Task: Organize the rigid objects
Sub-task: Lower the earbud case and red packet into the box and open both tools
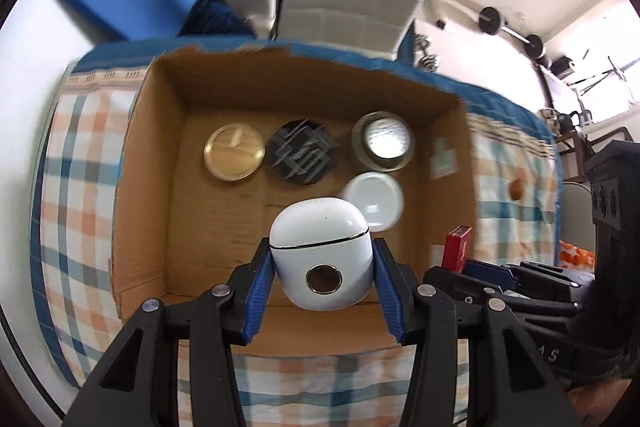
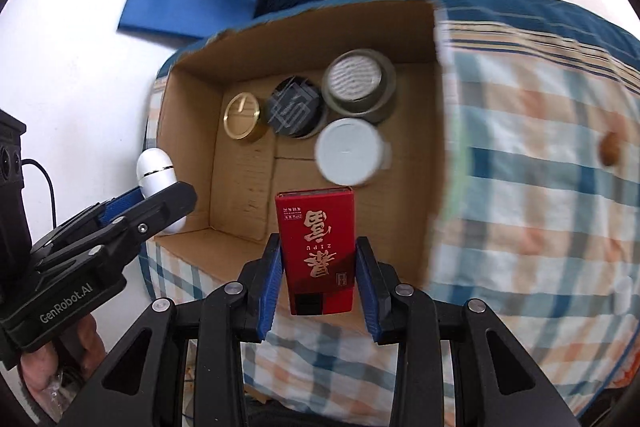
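left gripper – clamped on white case | right gripper – clamped on red box, "zisu" between fingers | "genrobot.ai" on left gripper body

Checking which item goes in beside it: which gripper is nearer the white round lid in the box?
Right. The right gripper holds its red box just below the white lid; the left gripper, holding the white case, is further left.
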Available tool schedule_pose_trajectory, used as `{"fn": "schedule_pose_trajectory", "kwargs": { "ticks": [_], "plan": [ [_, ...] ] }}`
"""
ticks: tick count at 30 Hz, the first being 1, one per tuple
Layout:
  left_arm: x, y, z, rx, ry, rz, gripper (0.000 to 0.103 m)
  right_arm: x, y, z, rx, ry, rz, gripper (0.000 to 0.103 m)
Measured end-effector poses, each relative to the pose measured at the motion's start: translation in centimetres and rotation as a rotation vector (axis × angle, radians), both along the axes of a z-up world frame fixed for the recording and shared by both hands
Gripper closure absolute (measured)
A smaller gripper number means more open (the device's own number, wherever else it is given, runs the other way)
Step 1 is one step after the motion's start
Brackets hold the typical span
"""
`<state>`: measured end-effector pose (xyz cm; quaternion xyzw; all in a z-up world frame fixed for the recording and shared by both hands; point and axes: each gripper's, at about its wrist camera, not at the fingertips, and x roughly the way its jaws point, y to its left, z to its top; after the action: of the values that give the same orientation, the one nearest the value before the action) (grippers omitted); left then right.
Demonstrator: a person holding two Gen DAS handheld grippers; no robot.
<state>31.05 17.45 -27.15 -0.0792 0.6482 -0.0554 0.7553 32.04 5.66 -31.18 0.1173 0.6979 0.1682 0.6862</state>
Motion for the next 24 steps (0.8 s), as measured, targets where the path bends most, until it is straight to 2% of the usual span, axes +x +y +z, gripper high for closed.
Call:
{"fn": "schedule_pose_trajectory", "kwargs": {
  "ticks": [4, 8, 15, 16, 18, 20, 22, 23, 24],
  "plan": [
    [1.6, 4.0, -4.3, -0.041, 0.112, 0.033, 0.058, 1.2, 4.4, -3.5, -0.034, 0.036, 0.01, 0.066],
    [2.7, 5.4, -8.2, -0.074, 0.215, 0.035, 0.058, 2.3, 6.7, -7.1, -0.068, 0.074, 0.014, 0.066],
    [3.1, 6.2, -12.0, -0.08, 0.31, 0.052, 0.057, 2.9, 9.7, -10.4, -0.11, 0.099, 0.029, 0.065],
    [3.0, 6.3, -12.1, -0.087, 0.316, 0.063, 0.055, 2.9, 9.8, -10.6, -0.121, 0.106, 0.013, 0.064],
    [2.8, 6.4, -11.8, -0.106, 0.317, 0.077, 0.04, 2.9, 10.0, -10.9, -0.12, 0.114, 0.003, 0.063],
    [2.5, 6.2, -10.8, -0.101, 0.293, 0.074, 0.026, 3.0, 9.9, -10.8, -0.124, 0.116, -0.01, 0.058],
    [2.2, 5.9, -9.7, -0.099, 0.275, 0.066, 0.017, 2.9, 9.7, -10.3, -0.134, 0.105, -0.009, 0.054],
    [2.0, 5.7, -9.0, -0.096, 0.267, 0.061, 0.016, 2.7, 9.7, -9.8, -0.147, 0.096, -0.003, 0.054],
    [1.7, 5.5, -8.2, -0.089, 0.251, 0.058, 0.016, 2.5, 9.6, -9.5, -0.157, 0.091, 0.004, 0.048]
  ]
}}
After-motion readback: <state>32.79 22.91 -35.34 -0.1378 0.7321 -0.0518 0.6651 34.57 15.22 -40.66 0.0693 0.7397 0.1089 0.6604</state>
